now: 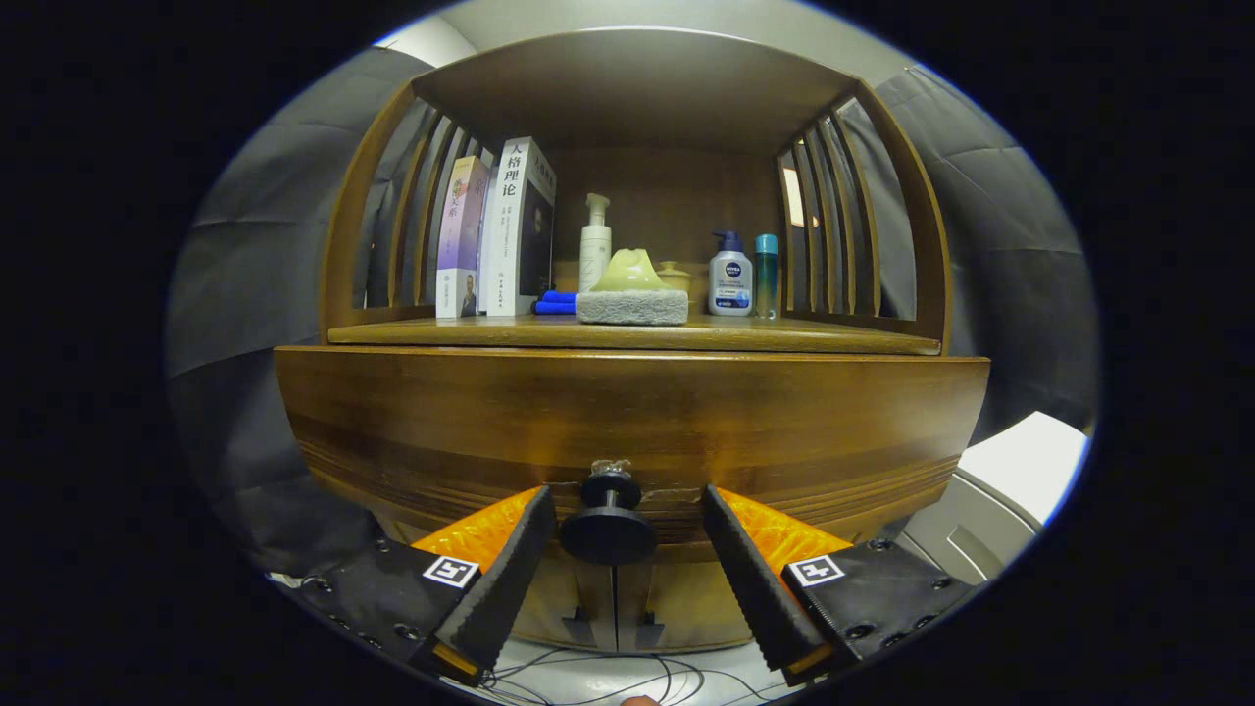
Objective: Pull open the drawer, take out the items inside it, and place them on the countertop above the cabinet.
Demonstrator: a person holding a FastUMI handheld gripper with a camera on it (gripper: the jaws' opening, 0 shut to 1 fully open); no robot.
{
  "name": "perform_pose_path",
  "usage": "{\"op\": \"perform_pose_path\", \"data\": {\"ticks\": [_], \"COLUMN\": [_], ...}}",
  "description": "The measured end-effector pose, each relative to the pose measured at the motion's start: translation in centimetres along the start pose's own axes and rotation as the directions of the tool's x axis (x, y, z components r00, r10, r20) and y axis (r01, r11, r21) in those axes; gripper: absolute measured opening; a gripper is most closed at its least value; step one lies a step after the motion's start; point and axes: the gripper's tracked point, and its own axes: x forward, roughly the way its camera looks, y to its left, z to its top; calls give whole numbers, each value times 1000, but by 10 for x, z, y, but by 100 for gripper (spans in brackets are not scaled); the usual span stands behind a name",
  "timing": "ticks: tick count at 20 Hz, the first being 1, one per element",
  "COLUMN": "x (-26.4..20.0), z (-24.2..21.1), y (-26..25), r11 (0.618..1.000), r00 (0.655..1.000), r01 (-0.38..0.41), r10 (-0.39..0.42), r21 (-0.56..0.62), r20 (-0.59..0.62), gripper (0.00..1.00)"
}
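The gripper view rides on the gripper [620, 534], facing level and straight at the cabinet's drawer [627, 422] front from close up. The knob [608, 529] sits at 6 o'clock between the spread fingers; the worktop [632, 335] and its shelf items lie toward 12 o'clock.

Books [495, 230] stand left on the counter [784, 336], sponge [631, 306] centre, bottles [742, 276] right, above the drawer [627, 412]; the spread fingers [510, 574] of the hand-held gripper [622, 534] flank its knob [608, 529].
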Motion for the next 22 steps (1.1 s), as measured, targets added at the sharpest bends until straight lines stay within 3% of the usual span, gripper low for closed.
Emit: {"op": "perform_pose_path", "data": {"ticks": [12,17,22], "x": [43,41,-2], "z": [7,7,54], "y": [2,5,2], "r11": [1000,999,1000], "r00": [1000,1000,993], "r01": [23,14,-24], "r10": [-23,-14,25], "r21": [-10,-37,-13], "r20": [-2,17,113], "gripper": [99,99,100]}}
